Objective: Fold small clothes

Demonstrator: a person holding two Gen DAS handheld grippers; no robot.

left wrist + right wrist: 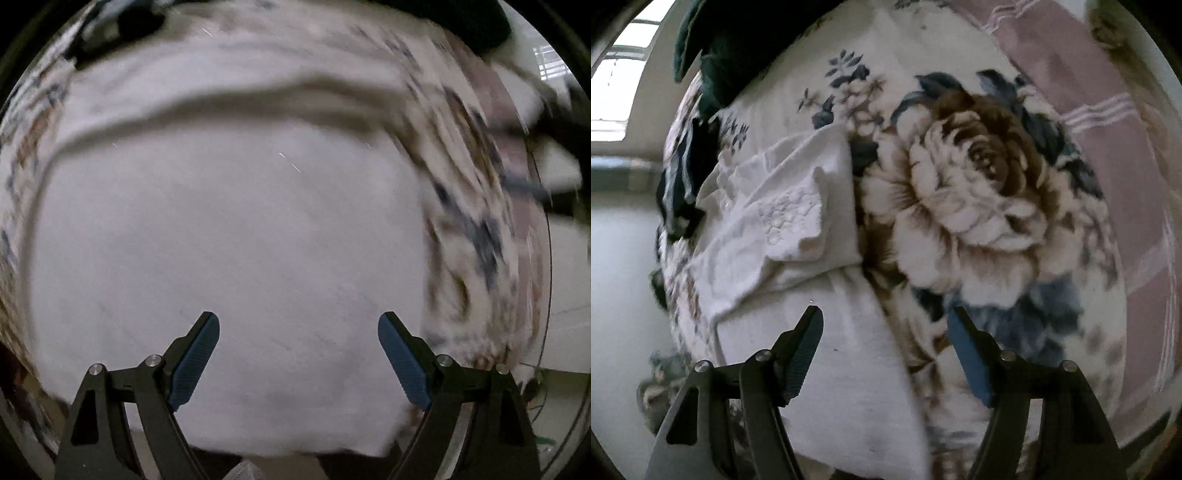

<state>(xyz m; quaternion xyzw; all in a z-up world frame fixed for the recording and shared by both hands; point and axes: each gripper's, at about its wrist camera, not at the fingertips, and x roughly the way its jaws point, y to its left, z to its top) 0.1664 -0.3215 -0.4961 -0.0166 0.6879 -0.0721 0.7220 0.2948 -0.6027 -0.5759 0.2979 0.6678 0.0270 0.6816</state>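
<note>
A white garment (229, 240) lies flat on a floral blanket (476, 206) and fills most of the blurred left wrist view. My left gripper (298, 325) is open and empty just above its near part. In the right wrist view the same white garment (783, 221) lies at the left, with a folded embroidered part on top. My right gripper (886, 321) is open and empty over the garment's right edge, where it meets the blanket's big brown rose (979, 206).
Dark clothes (713, 48) lie at the blanket's far end, with more dark cloth (679, 184) at its left edge. A mauve striped cloth (1108, 129) covers the right side. The bed's left edge drops to a pale floor (620, 277).
</note>
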